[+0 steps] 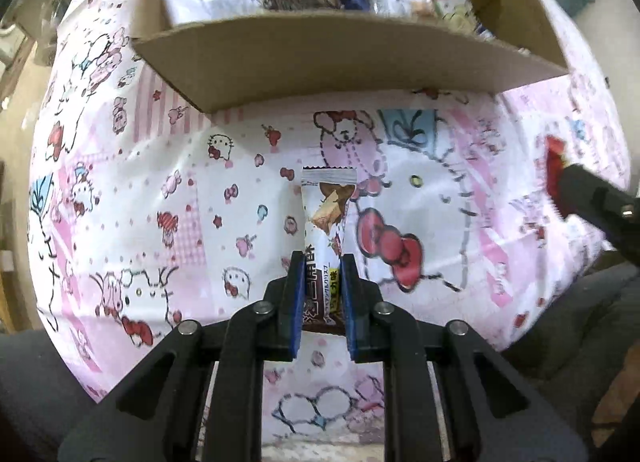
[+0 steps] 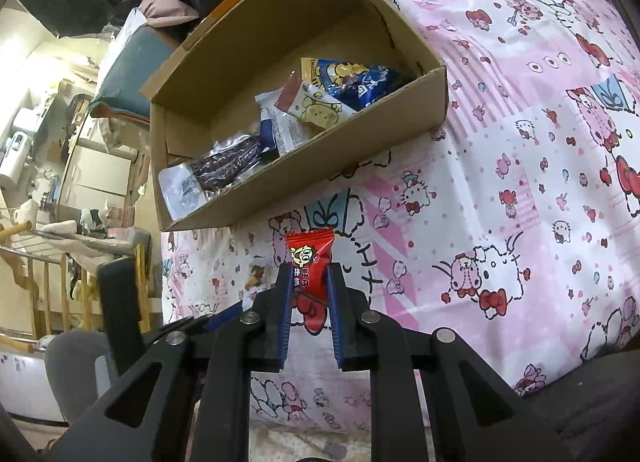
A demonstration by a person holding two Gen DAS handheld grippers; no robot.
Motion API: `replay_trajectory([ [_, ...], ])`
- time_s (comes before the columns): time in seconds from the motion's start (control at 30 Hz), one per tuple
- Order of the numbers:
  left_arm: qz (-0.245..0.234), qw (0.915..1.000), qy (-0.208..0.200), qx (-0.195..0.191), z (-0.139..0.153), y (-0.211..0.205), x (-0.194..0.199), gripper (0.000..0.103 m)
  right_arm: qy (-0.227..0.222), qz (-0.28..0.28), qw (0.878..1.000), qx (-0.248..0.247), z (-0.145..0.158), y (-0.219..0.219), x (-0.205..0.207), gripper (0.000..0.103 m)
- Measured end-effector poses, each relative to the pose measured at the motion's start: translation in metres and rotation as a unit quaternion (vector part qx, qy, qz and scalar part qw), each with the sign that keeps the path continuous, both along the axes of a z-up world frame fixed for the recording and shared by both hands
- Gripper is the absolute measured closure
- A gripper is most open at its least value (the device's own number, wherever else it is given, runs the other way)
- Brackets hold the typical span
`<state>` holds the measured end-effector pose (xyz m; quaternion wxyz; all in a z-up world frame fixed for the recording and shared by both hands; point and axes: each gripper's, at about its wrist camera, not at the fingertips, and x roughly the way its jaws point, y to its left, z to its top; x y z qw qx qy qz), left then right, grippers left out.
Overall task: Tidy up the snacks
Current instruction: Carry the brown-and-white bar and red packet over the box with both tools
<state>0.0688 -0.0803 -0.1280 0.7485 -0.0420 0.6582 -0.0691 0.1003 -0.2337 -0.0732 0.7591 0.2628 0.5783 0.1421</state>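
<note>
The left gripper [image 1: 322, 262] was clamped on a white and brown wafer snack packet [image 1: 327, 218], its blue pads pressed against the packet's lower half while the crimped top end stuck out ahead of the fingers, above the pink cartoon-print sheet [image 1: 160, 190] that covered the bed. The right gripper [image 2: 310, 274] was likewise closed on a small red candy packet [image 2: 309, 262], which was pinched at its sides with the printed cartoon face showing above the fingertips. In the left wrist view, the right gripper entered from the right edge as a dark arm with the same red packet at its tip, well apart from the wafer packet. A shallow cardboard box [image 2: 400, 102] sat on the sheet beyond both grippers, its top open and its near wall low. Inside it lay several snacks already: a blue packet [image 2: 360, 78] with a yellow cartoon figure toward the right end, a pale packet [image 2: 316, 106] with yellow characters just beside and partly over it, a white wrapper with small print [image 2: 280, 130] near the middle, and a dark brown packet in clear wrapping [image 2: 224, 170] toward the left end. Both held packets were outside the box, on the near side of its front wall, the red one hanging just below the wall's lower edge in the right wrist view. Behind the box, at the left of that view, were piled clothes [image 2: 168, 10] and a wooden rack [image 2: 48, 262], dim and cluttered.
</note>
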Motion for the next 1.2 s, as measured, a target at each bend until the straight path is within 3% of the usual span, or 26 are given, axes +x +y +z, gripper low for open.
replay_trajectory([
  [0.33, 0.025, 0.9955, -0.088, -0.026, 0.074, 0.032, -0.027, 0.089, -0.016, 0.006, 0.999, 0.03, 0.013, 0.0, -0.009, 0.085],
  [0.37, 0.028, 0.9945, -0.097, -0.027, 0.085, 0.037, -0.01, 0.089, -0.018, 0.009, 0.999, 0.038, 0.015, 0.001, -0.009, 0.085],
  [0.57, 0.028, 0.9899, -0.136, -0.029, 0.128, 0.05, 0.001, 0.089, -0.047, 0.018, 0.997, 0.06, 0.036, 0.006, -0.01, 0.086],
  [0.7, 0.034, 0.9862, -0.159, -0.033, 0.146, 0.054, 0.016, 0.089, -0.08, 0.01, 0.993, 0.09, 0.057, 0.0, -0.007, 0.085],
  [0.83, 0.038, 0.9811, -0.184, -0.046, 0.159, 0.05, 0.031, 0.089, -0.104, -0.01, 0.983, 0.15, 0.071, -0.013, 0.003, 0.085],
  [1.2, 0.037, 0.98, -0.189, -0.049, 0.166, 0.038, 0.083, 0.089, -0.115, -0.005, 0.986, 0.125, 0.079, -0.017, 0.048, 0.085],
])
